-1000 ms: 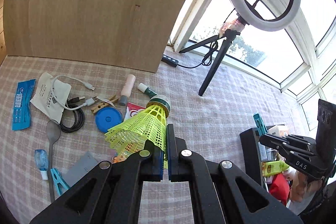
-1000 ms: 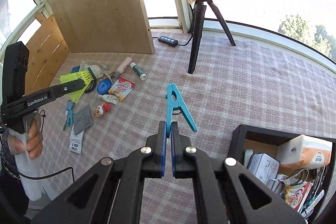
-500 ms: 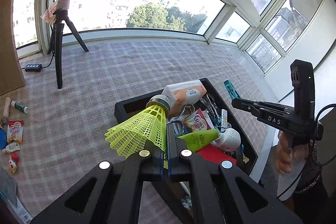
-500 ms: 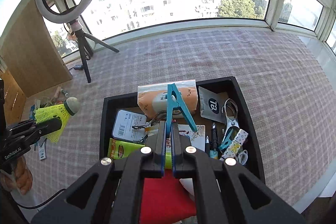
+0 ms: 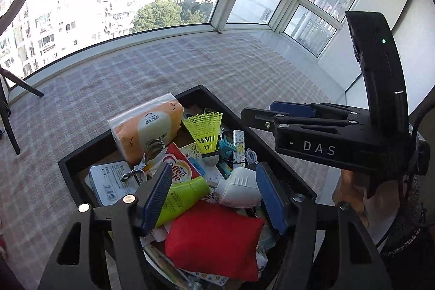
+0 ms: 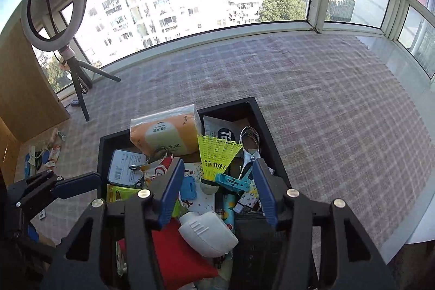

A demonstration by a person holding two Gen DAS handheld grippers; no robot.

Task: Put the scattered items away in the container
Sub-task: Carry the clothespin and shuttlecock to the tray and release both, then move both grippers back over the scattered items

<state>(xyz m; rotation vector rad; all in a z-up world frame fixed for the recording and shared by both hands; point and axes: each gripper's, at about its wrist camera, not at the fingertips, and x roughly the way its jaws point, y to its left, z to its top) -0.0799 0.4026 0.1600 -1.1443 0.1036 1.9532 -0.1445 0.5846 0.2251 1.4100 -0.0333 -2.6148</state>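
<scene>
Both grippers hang over the black container [image 5: 68,167], which sits on the checked cloth [image 5: 136,72] by the windows and is already crowded with things. The left gripper [image 5: 212,197] has just been opening: its two blue-padded fingers [image 5: 155,197] stand well apart with nothing between them, the pads pressing on nothing. The yellow shuttlecock [image 5: 205,131] lies in the container ahead of and beyond the fingertips, clear of both pads, standing cork-down with its skirt flaring upward, next to the orange tissue pack [image 5: 146,127]. The right gripper [image 6: 217,189] has likewise just been opening, and its fingers [image 6: 170,192] are spread wide and empty. In the right wrist view the blue clothespin [image 6: 232,181] lies flat in the container between and just beyond the fingertips, nearer the right-hand pad, touching neither; it rests against the base of the shuttlecock. Below the fingertips in both views lie a white plastic bottle [image 5: 239,189], a red cushion [image 5: 214,238] and a green tube [image 5: 185,195]. A coffee creamer sachet [image 5: 176,170] and a metal clip [image 5: 146,156] lie towards the left of the container. At the far left of the right wrist view a few small items remain on the cloth near the wooden board [image 6: 21,94], and a ring light [image 6: 53,4] stands on its tripod.
</scene>
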